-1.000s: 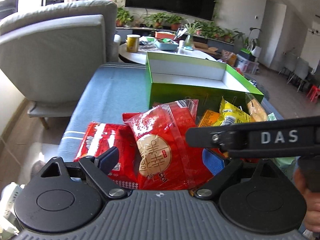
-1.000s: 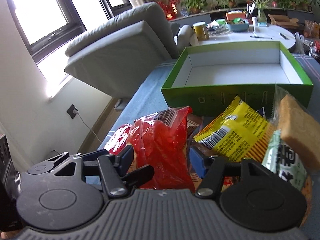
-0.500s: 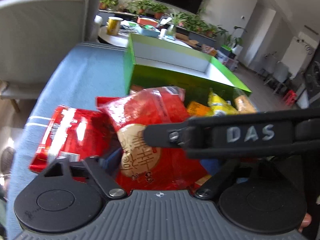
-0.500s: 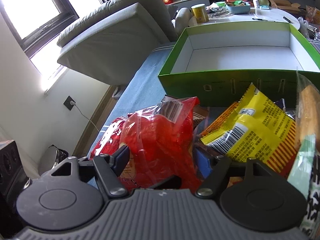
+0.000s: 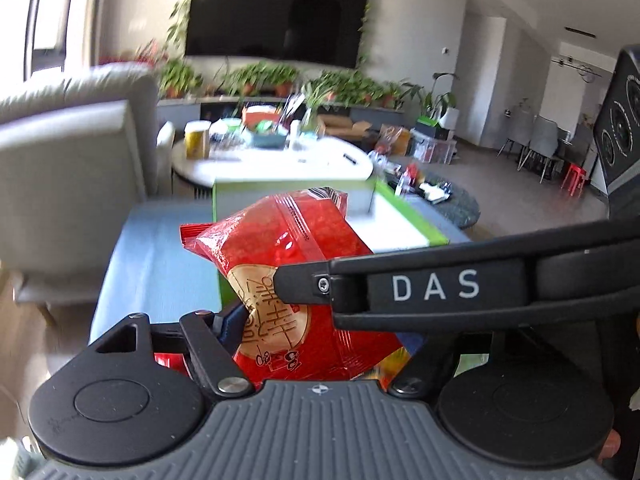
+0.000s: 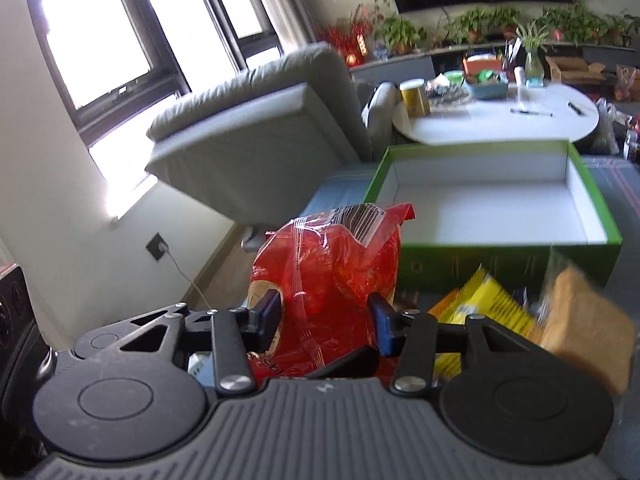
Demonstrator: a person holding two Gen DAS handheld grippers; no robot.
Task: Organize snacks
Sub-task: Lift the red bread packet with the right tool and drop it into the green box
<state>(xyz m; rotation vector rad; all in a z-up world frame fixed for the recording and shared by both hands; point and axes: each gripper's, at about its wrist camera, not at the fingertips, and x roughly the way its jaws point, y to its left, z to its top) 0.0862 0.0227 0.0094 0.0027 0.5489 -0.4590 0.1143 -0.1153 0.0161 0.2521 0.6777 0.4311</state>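
Before green box (image 6: 512, 258) near rim, both claws clamping red packet (image 6: 332, 280)

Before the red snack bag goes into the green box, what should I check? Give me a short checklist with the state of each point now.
1. Right gripper on the red snack bag: ok. Its jaws have just been closing, and both pads press the bag.
2. Left gripper on the same bag: cannot tell. Its jaws have also been closing, but the right gripper's arm hides one side.
3. Bag free of the pile: ok, it is lifted.
4. Green box open and empty: ok.
5. Yellow packet not dragged along: ok, it lies apart from the bag.
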